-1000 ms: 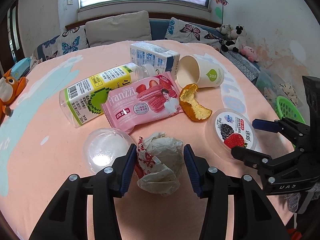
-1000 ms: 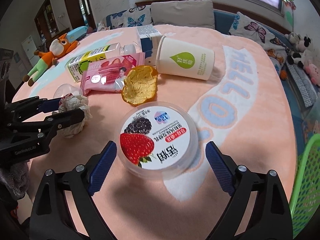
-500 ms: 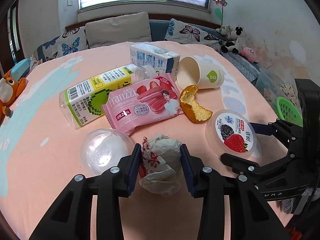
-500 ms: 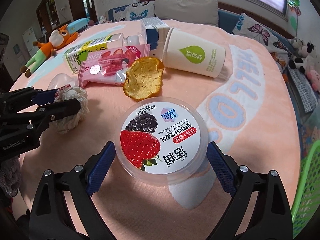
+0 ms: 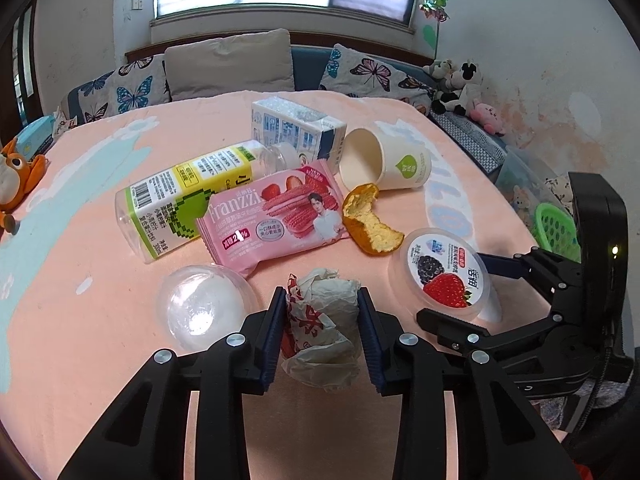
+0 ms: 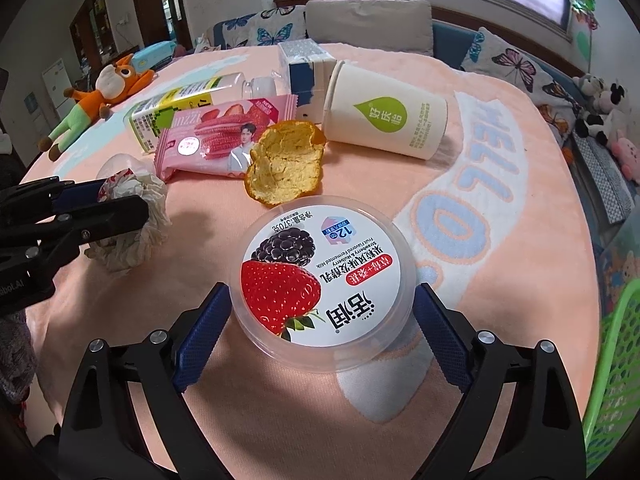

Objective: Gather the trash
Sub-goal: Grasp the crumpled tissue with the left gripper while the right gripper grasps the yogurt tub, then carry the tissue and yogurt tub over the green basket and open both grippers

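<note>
The left gripper (image 5: 322, 330) points forward and steeply down at the peach tablecloth (image 5: 92, 344). Its jaws are closing, and both blue pads press the sides of the crumpled paper wrapper (image 5: 322, 332), which bulges between them. In the right wrist view this gripper enters from 9 o'clock, its near finger crossing in front of the wrapper and hiding part of it.

The right gripper (image 6: 322, 326) also tilts down toward the table. Its jaws stand wide, one pad at each side of the yogurt tub (image 6: 324, 284). Whether the pads touch the tub wall cannot be told: the rim of the lid overhangs both contact areas. In the left wrist view the tub sits at 3 o'clock of the wrapper, between the right gripper's two fingers.

Other trash lies on the cloth. From the wrapper, the clear plastic dome (image 5: 204, 308) is at 9 o'clock, just beside the left finger. The pink biscuit packet (image 5: 276, 220) is at 12 o'clock, overlapping the bottle (image 5: 180, 200). The orange peel (image 5: 370, 222) is at 1 o'clock, with the paper cup (image 5: 386, 164) on its side beyond it and the milk carton (image 5: 298, 134) farther back.

The green basket (image 6: 612, 380) is cut off at the right edge. The hands holding the grippers are out of view. The small print on the labels is illegible.
</note>
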